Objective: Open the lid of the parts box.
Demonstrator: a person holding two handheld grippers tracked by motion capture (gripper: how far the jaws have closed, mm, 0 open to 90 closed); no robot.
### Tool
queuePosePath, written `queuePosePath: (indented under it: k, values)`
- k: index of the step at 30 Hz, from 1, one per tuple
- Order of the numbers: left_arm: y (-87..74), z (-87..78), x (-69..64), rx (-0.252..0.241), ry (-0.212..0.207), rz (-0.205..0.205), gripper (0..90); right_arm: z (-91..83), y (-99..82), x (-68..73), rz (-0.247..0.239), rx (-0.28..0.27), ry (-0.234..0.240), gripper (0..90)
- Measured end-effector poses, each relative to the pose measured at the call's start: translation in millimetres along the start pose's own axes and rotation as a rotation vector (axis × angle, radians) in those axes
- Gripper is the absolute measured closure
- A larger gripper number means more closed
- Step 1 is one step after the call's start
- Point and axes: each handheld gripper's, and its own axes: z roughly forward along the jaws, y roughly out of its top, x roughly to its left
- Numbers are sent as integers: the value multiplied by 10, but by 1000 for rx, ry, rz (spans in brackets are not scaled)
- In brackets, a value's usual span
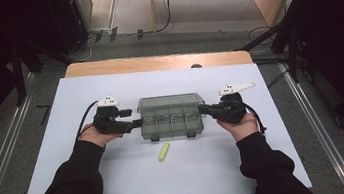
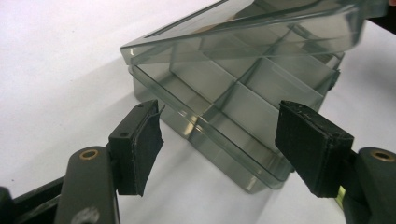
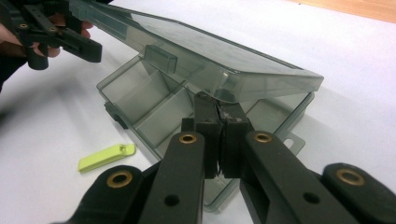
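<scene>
One translucent grey compartment box (image 1: 171,117) sits at the centre of the white table (image 1: 121,184), long side facing the person. Its lid (image 3: 210,51) is raised off the base by a small gap, tilted, hinged along the far side. The base shows dividers forming several compartments; their contents cannot be made out.

One left gripper (image 1: 135,124), hand-held, at 9 o'clock of the box. Jaws stand wide apart, with the near left corner of the box between them; the pads (image 2: 140,144) do not press on it.

One right gripper (image 1: 203,109), hand-held, at 3 o'clock of the box. In the right gripper view, its jaws are closed together, pad against pad, with their tips tucked just under the edge of the lifted lid. Whether anything is pinched between the pads cannot be told.

One small yellow-green piece (image 1: 164,151), flat and oblong, lies on the table at 6 o'clock of the box, near it but apart, tilted diagonally.

Two black sleeves (image 1: 74,190) enter from 6 o'clock of the high view.

Two latch tabs (image 1: 154,137) sit on the front wall of the box.
</scene>
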Motion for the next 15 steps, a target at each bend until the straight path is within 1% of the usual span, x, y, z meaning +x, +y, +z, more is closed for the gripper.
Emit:
queuePosePath:
  k: [4, 5, 7, 8, 9, 12, 13, 15]
  values:
    - [53, 40, 13, 6, 9, 13, 331, 1, 16, -1, -3, -11, -7, 892]
    - [61, 45, 20, -5, 10, 11, 355, 1, 18, -1, -1, -11, -7, 893]
    - [80, 60, 32, -8, 13, 13, 359, 2, 20, -1, -2, -13, -9, 893]
    - [90, 64, 37, -11, 13, 17, 388, 6, 24, 0, -4, -16, -11, 893]
    - [109, 75, 42, -23, 19, 27, 397, 7, 25, 2, -3, -14, -12, 892]
    - [134, 89, 46, -25, 25, 28, 418, 10, 26, 5, -5, -16, -14, 892]
    - [146, 97, 52, -26, 29, 29, 440, 10, 26, 6, -3, -17, -15, 892]
    - [157, 113, 59, -21, 41, 35, 441, 7, 25, 7, -1, -18, -15, 891]
